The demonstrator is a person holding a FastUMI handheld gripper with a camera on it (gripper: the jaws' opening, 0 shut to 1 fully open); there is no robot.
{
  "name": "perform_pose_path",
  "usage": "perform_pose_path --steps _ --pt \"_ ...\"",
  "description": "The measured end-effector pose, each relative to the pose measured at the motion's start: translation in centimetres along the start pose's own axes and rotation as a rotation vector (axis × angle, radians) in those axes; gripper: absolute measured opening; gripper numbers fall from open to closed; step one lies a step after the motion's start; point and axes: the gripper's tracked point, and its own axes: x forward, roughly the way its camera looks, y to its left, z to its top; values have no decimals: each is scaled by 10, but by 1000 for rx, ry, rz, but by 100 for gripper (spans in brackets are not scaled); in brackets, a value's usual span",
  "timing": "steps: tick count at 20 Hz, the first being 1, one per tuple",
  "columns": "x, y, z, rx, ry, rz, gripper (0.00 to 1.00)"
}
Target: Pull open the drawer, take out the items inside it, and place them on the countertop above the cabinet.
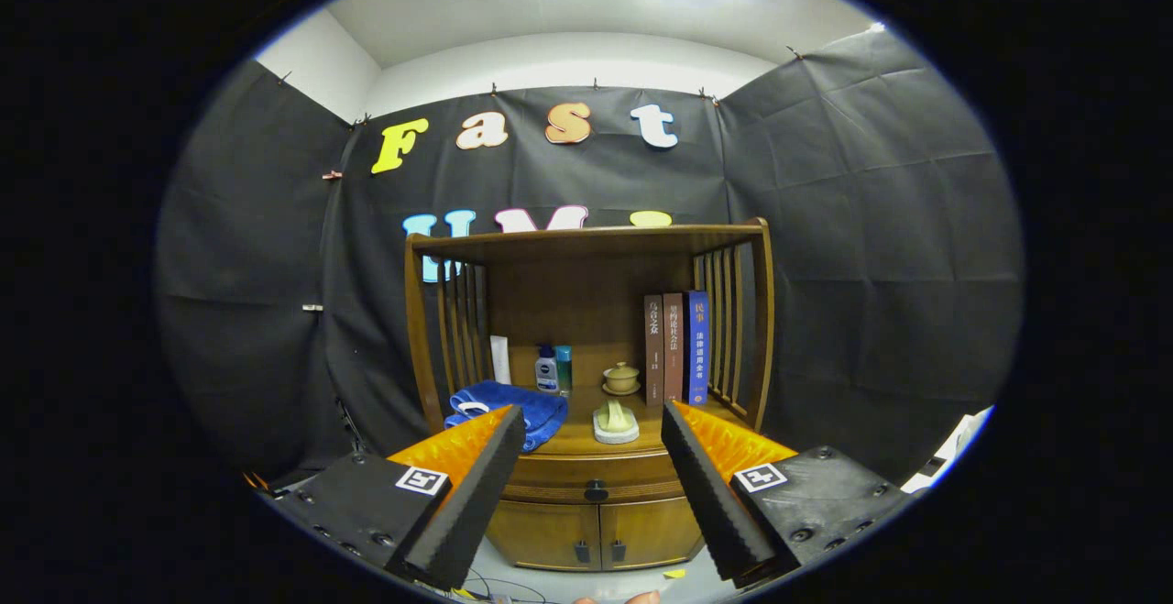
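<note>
A small wooden cabinet stands ahead of me against the black cloth wall. Its drawer is closed, with a dark knob at the middle. Above the drawer lies the countertop, under a shelf roof with slatted sides. My gripper is open, well short of the cabinet, and nothing is between its fingers. The knob shows in the gap between the two fingers. The drawer's contents are hidden.
On the countertop lie a blue towel, a white tube, two small bottles, a lidded cup, a pale dish and three upright books. Two lower doors sit beneath the drawer.
</note>
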Motion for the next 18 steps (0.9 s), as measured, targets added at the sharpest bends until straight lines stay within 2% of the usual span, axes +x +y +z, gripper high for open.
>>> perform_pose_path --steps 4,18 --pt "-7 -7 10 -11 -19 0 98" --pt "-2 -3 1 -40 -5 20 97"
